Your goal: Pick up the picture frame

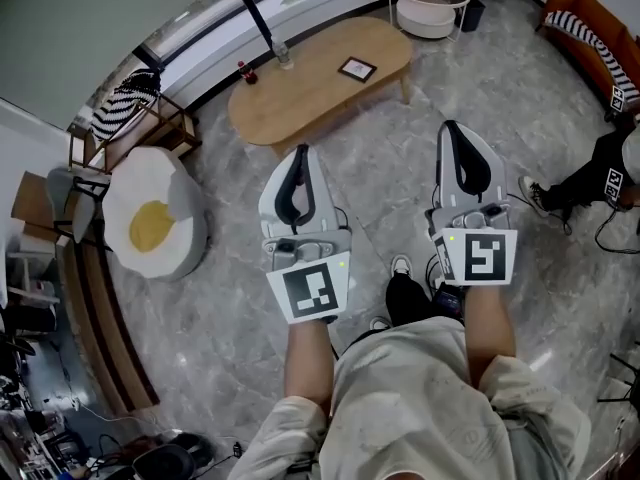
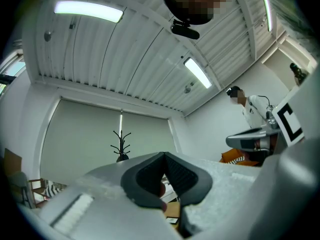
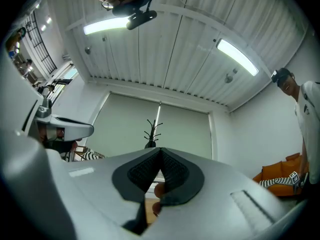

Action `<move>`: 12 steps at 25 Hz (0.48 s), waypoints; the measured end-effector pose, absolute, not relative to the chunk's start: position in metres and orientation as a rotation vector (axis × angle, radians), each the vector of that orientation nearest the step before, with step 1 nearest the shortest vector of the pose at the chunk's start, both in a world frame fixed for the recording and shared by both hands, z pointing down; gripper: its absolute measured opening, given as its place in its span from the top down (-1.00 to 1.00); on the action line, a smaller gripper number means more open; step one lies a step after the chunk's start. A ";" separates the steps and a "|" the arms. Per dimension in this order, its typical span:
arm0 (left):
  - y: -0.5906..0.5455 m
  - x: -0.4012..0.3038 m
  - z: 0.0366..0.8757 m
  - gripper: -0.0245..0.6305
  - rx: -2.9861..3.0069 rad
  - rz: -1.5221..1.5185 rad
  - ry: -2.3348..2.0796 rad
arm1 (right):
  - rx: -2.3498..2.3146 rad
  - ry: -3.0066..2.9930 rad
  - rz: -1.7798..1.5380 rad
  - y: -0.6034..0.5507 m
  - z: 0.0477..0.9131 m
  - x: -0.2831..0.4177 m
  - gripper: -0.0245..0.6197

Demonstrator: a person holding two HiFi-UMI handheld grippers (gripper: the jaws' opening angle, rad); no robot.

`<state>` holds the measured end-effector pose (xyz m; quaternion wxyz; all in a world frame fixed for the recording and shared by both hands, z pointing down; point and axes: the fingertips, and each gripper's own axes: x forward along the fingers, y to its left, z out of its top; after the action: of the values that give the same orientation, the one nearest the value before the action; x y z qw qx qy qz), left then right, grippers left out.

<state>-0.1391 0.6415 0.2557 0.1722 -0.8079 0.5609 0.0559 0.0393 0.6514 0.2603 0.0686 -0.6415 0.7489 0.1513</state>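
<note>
The picture frame (image 1: pixel 357 68), small and dark-edged, lies flat on the oval wooden coffee table (image 1: pixel 300 93), toward its right end. Both grippers are held out over the marble floor, short of the table and apart from it. My left gripper (image 1: pixel 302 152) is shut with nothing in it, pointing at the table's near edge. My right gripper (image 1: pixel 449 127) is also shut and empty, off the table's right end. In the left gripper view the jaws (image 2: pixel 164 155) meet in front of the far wall. The right gripper view shows the same closed pads (image 3: pixel 160 150).
A bottle (image 1: pixel 240 71) and a glass (image 1: pixel 285 58) stand on the table's far side by a coat stand (image 1: pixel 250 8). An egg-shaped cushion (image 1: pixel 150 223) lies left. A round white side table (image 1: pixel 428 3), an orange sofa (image 1: pixel 590 28) and a seated person (image 1: pixel 600 173) are right.
</note>
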 end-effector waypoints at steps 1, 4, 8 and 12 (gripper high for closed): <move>0.629 -0.134 0.257 0.92 -2.297 0.153 1.593 | -1.936 2.258 0.447 0.639 0.262 0.044 0.92; 0.598 -0.120 0.263 0.92 -2.311 0.133 1.596 | -1.946 2.254 0.423 0.609 0.267 0.060 0.92; 0.568 -0.101 0.269 0.92 -2.319 0.105 1.591 | -1.952 2.244 0.383 0.580 0.276 0.079 0.92; 0.534 -0.077 0.265 0.92 -2.321 0.095 1.587 | -1.954 2.234 0.360 0.547 0.276 0.104 0.92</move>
<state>-0.0773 0.5340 0.2648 0.1634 -0.8139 0.5565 0.0332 0.1040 0.5466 0.2756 0.0760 -0.6517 0.7451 0.1201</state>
